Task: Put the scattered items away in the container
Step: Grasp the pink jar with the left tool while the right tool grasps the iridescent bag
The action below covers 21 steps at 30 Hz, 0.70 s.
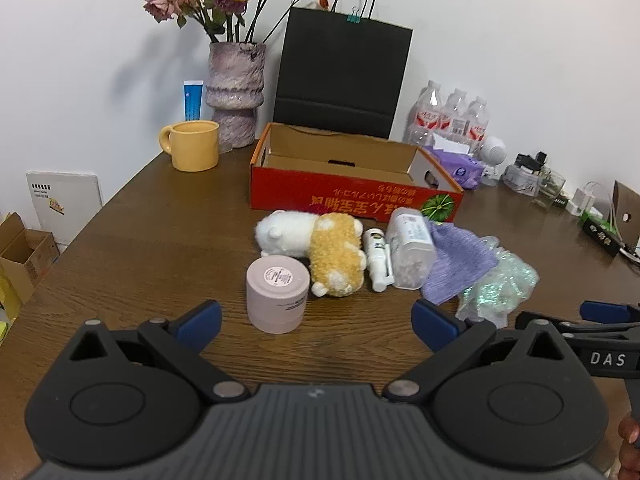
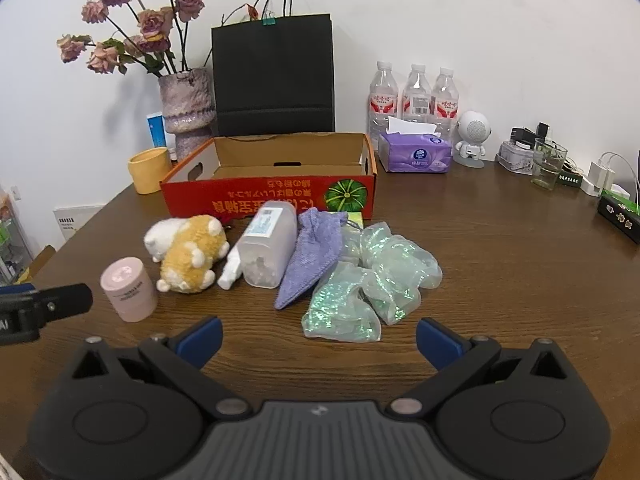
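An open red cardboard box (image 1: 352,200) (image 2: 264,200) stands empty at mid-table. In front of it lie a white and tan plush toy (image 1: 320,248) (image 2: 188,252), a pink jar (image 1: 277,295) (image 2: 128,290), a small white bottle (image 1: 378,258) (image 2: 232,268), a clear plastic container (image 1: 410,252) (image 2: 268,248), a purple cloth (image 1: 460,264) (image 2: 314,256) and an iridescent film bundle (image 1: 500,284) (image 2: 372,284). My left gripper (image 1: 318,326) is open and empty, just short of the pink jar. My right gripper (image 2: 318,338) is open and empty, just short of the film bundle.
Behind the box stand a yellow mug (image 1: 194,145), a vase of dried roses (image 1: 236,96), a black paper bag (image 1: 340,76), water bottles (image 2: 416,96), a tissue pack (image 2: 416,154), a small robot figure (image 2: 472,136) and a glass (image 2: 548,164). Chargers lie at the right edge.
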Motion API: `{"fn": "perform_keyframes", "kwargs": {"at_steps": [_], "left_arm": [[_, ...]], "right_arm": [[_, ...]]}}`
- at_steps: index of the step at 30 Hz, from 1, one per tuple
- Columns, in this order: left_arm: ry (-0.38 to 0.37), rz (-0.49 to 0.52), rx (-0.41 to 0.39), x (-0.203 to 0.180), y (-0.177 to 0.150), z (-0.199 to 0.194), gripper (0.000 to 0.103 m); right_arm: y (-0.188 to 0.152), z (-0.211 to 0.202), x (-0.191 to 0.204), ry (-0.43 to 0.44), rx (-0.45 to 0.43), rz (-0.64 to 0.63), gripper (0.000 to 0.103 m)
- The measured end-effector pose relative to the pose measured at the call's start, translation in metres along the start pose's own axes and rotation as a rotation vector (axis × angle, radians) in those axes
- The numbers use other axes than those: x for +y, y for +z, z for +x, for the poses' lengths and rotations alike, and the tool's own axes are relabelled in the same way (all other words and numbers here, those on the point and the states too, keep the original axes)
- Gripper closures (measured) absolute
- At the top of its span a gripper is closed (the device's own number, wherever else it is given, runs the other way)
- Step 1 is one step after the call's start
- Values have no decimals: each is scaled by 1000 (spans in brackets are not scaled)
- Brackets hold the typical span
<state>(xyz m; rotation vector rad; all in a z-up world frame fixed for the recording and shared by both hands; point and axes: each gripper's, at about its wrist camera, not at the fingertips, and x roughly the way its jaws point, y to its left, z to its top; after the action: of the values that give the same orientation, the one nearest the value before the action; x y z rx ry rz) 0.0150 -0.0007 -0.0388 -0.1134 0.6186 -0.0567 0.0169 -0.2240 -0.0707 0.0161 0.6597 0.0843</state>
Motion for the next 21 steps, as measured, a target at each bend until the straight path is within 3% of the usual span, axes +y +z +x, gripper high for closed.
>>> {"fn": "perform_keyframes", "kwargs": {"at_steps": [7,14,21], "left_arm": [[33,-6,31,7,-3,30,0],[81,-18,58,16,-2,65,0],[67,-57,94,25,-3,97,0]], "right_arm": [[-3,31,-13,-18,27,19,0],[-2,54,-33,-88,-15,57,0],[11,83,-54,-132,-20,114,0]]}}
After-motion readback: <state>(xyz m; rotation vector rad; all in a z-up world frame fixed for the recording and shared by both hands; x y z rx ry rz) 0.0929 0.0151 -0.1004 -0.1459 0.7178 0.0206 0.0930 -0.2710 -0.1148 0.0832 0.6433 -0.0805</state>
